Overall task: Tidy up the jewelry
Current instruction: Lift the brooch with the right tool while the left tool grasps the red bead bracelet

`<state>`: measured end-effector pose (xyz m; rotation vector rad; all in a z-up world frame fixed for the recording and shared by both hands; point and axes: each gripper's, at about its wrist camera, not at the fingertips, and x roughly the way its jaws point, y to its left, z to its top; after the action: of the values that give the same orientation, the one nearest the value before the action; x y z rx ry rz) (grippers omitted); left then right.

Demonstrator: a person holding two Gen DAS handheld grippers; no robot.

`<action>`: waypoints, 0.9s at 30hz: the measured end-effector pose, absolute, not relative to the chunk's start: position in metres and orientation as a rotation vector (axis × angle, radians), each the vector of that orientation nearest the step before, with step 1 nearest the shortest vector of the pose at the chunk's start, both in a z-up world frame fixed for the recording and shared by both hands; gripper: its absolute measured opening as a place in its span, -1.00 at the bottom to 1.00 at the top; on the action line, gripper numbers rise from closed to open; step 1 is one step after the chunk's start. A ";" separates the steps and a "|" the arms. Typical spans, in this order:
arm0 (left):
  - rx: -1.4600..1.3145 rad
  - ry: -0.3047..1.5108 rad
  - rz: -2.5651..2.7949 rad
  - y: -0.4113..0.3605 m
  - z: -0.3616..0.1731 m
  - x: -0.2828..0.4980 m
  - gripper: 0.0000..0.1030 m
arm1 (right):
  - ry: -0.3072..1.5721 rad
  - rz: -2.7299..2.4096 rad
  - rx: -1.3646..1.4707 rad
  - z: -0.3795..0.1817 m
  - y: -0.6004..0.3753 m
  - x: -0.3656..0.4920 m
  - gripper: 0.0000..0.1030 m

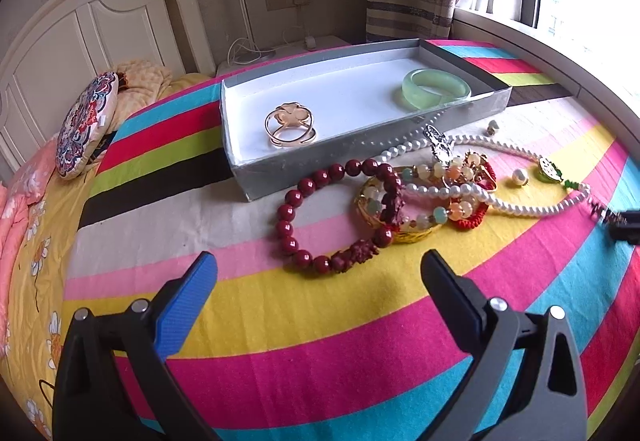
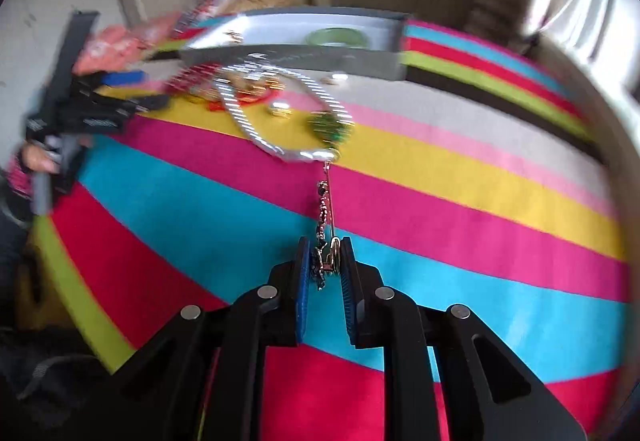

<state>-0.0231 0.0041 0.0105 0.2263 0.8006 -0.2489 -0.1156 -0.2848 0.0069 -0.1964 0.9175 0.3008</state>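
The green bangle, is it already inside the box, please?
Inside: the green bangle lies on the box's white floor, near its far end.

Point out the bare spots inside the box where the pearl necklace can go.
Box: bare white floor between gold ring and jade bangle, plus the back strip. Crowded: the bracelet pile outside the front wall.

striped bed [image 1: 280,321], tray [image 1: 360,145], jewelry pile [image 1: 420,193]
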 end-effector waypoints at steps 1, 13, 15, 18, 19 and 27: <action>0.230 0.797 -0.251 0.003 0.011 -0.024 0.96 | 0.909 0.257 -0.215 0.008 -0.290 -0.119 -0.67; 0.316 0.817 -0.354 -0.018 0.005 -0.019 0.36 | 0.870 0.255 -0.027 0.004 -0.322 -0.122 -0.67; 0.333 0.810 -0.368 -0.019 0.005 -0.019 0.20 | 0.861 0.258 -0.012 0.004 -0.319 -0.121 -0.67; 0.385 0.785 -0.355 -0.023 0.006 -0.023 -0.25 | 0.847 0.261 0.004 0.003 -0.315 -0.121 -0.66; 0.395 0.774 -0.349 -0.022 0.006 -0.024 -0.34 | 0.842 0.261 0.007 0.003 -0.315 -0.121 -0.66; 0.235 0.764 -0.361 -0.001 0.016 -0.029 -0.79 | 0.830 0.300 0.135 0.000 -0.328 -0.125 -0.67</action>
<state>-0.0293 -0.0010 0.0162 0.2346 0.7641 -0.3607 -0.1250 -0.3284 0.0001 0.1346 0.8295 0.3005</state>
